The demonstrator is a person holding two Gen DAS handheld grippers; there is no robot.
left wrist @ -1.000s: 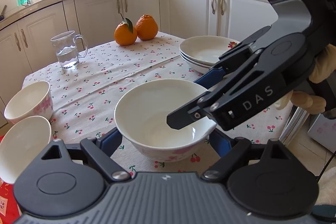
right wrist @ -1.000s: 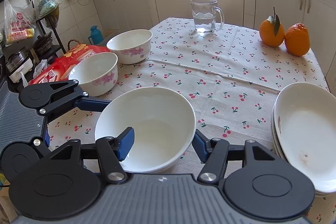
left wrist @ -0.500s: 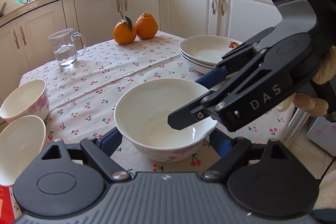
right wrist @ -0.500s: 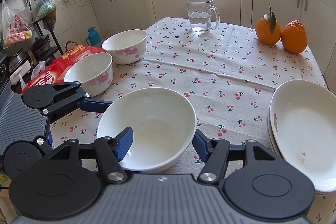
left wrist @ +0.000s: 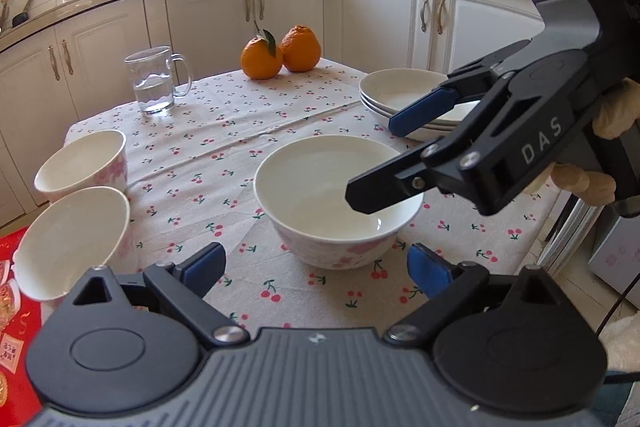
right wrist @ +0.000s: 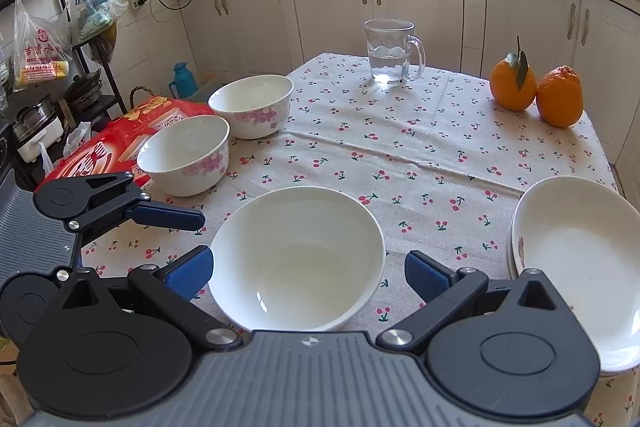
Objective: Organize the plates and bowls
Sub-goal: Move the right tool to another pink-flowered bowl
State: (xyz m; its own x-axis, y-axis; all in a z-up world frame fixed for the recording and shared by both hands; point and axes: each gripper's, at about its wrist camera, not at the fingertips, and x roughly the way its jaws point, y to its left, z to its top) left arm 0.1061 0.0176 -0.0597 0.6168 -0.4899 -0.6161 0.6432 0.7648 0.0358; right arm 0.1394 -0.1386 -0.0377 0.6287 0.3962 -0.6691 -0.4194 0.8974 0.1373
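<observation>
With both the left hand-held gripper [left wrist: 316, 269] and right hand-held gripper [right wrist: 308, 273] opening, released, the glazed bowl [right wrist: 296, 257] looked rigid, slippery and breakable, best pinched at its rim.

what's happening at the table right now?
A person holds two handheld grippers around the near bowl, which sits on the tablecloth. The right gripper and left gripper are both opening, pads clear of it. Two more bowls and the stacked plates wait untouched.
</observation>
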